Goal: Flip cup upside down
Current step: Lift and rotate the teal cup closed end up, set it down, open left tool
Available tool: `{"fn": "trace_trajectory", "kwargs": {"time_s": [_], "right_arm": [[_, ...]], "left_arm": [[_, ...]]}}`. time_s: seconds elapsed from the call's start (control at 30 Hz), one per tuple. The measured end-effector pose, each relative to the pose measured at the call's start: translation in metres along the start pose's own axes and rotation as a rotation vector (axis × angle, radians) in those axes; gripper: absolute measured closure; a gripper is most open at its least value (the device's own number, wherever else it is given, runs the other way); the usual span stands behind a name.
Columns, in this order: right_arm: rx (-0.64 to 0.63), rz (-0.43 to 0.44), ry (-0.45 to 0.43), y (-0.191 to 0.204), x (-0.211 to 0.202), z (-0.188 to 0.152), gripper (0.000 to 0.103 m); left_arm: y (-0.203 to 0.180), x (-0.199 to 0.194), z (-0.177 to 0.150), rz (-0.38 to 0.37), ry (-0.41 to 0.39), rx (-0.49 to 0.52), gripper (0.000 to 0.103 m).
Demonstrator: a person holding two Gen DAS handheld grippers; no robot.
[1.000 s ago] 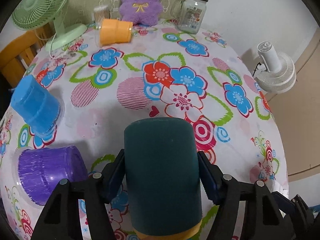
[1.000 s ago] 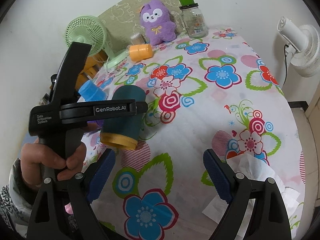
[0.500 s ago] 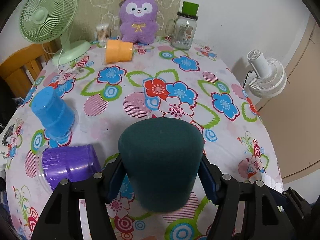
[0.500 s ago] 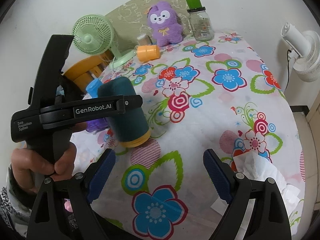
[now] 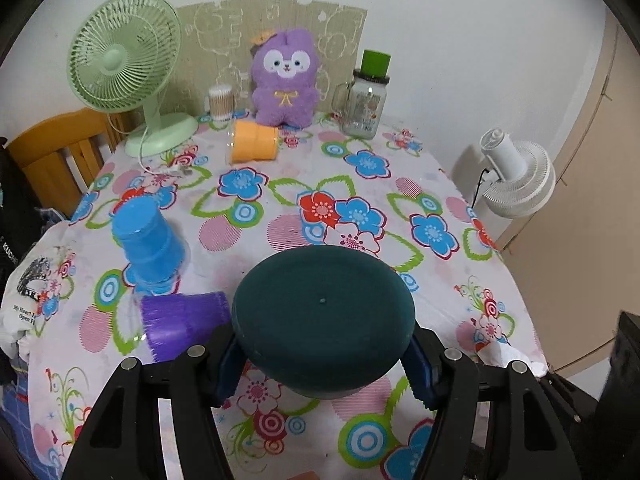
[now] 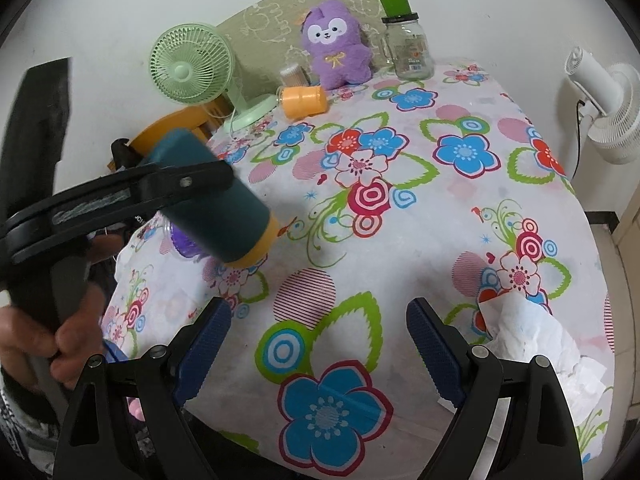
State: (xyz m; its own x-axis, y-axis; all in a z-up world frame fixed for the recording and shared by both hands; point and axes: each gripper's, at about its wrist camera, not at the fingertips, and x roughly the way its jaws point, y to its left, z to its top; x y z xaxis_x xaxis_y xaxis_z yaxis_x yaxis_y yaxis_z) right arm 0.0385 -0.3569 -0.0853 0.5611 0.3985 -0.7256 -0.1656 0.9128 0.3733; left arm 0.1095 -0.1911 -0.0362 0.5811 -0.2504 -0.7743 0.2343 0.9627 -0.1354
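My left gripper [image 5: 322, 364] is shut on a dark teal cup [image 5: 323, 318] with an orange rim. It holds the cup above the near left part of the table, base toward the camera. In the right wrist view the teal cup [image 6: 218, 208] is tilted, base up to the left and orange rim down toward the cloth, clamped by the left gripper's black finger [image 6: 160, 184]. My right gripper [image 6: 318, 344] is open and empty over the table's near edge.
A blue cup [image 5: 150, 246] stands upside down at the left. A purple cup [image 5: 184, 322] and an orange cup [image 5: 254, 146] lie on their sides. A green fan [image 5: 124, 64], a purple plush [image 5: 285, 80] and a glass jar [image 5: 366, 100] stand at the back. A crumpled tissue [image 6: 532, 332] lies near right.
The left gripper has lifted the teal cup and tipped it, so its base swung up toward the left camera and its rim points down. The right gripper has stayed open and nearly still.
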Motion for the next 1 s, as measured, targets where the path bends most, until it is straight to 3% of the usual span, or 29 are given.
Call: {"fn": "trace_trajectory", "kwargs": {"time_s": [0.43, 0.6, 1.0], "right_arm": [[-0.048, 0.016, 0.011, 0.025, 0.008, 0.004, 0.012], [-0.059, 0.017, 0.014, 0.033, 0.010, 0.004, 0.012], [-0.048, 0.002, 0.046, 0.034, 0.021, -0.004, 0.012]], "left_arm": [[0.020, -0.041, -0.032, 0.034, -0.036, -0.004, 0.034], [0.032, -0.053, -0.047, 0.063, -0.088, -0.041, 0.034], [0.041, -0.040, -0.079, 0.074, -0.066, -0.062, 0.031]]}}
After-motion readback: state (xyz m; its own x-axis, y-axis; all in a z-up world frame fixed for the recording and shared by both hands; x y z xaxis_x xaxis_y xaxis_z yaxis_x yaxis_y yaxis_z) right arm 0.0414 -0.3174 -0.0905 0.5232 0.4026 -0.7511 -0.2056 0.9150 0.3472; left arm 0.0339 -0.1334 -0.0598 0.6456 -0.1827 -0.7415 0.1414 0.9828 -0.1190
